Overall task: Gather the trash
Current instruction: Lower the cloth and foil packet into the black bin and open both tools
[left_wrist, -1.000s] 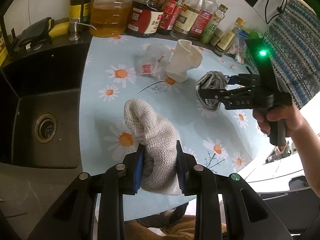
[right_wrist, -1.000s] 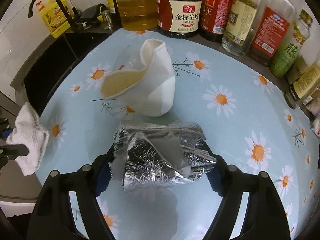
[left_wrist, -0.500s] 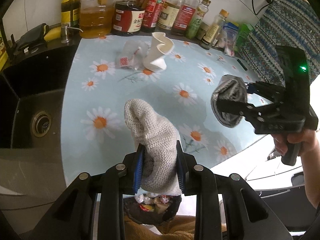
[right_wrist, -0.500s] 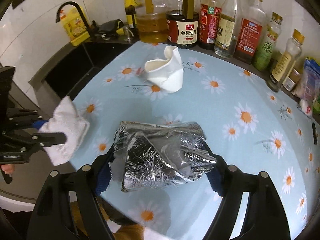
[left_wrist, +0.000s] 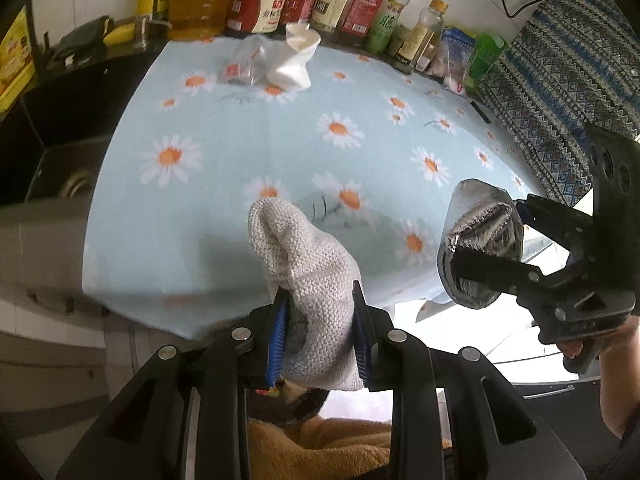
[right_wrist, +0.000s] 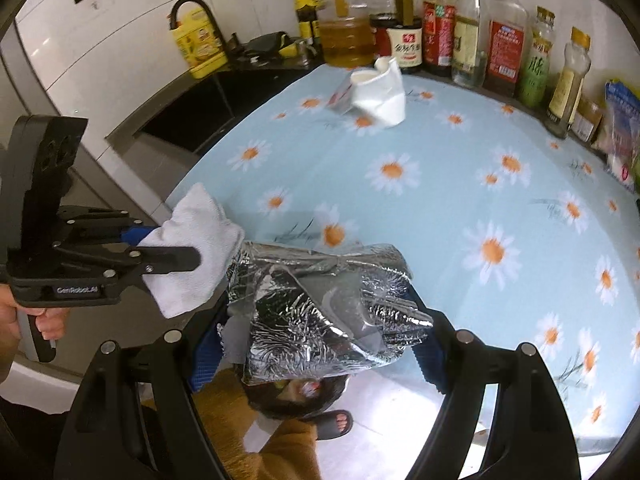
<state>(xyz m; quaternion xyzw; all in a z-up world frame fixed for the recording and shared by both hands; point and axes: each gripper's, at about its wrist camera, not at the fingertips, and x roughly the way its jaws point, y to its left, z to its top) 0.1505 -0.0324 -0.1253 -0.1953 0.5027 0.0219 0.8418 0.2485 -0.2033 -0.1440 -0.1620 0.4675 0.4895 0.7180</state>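
My left gripper is shut on a white knitted cloth wad, held past the front edge of the daisy-print counter. It also shows in the right wrist view. My right gripper is shut on a crumpled silver foil wrapper, also seen in the left wrist view. A dark trash bin with wrappers inside sits on the floor right under both grippers. A crushed white paper cup and a clear plastic wrapper lie far back on the counter.
Sauce and oil bottles line the back wall. A black sink with a faucet is at the left. Snack packets sit at the back right. A sandalled foot is on the floor below.
Both grippers have pulled back off the counter with their loads and now hang beyond its front edge over the bin. The cup and plastic wrapper have not moved.
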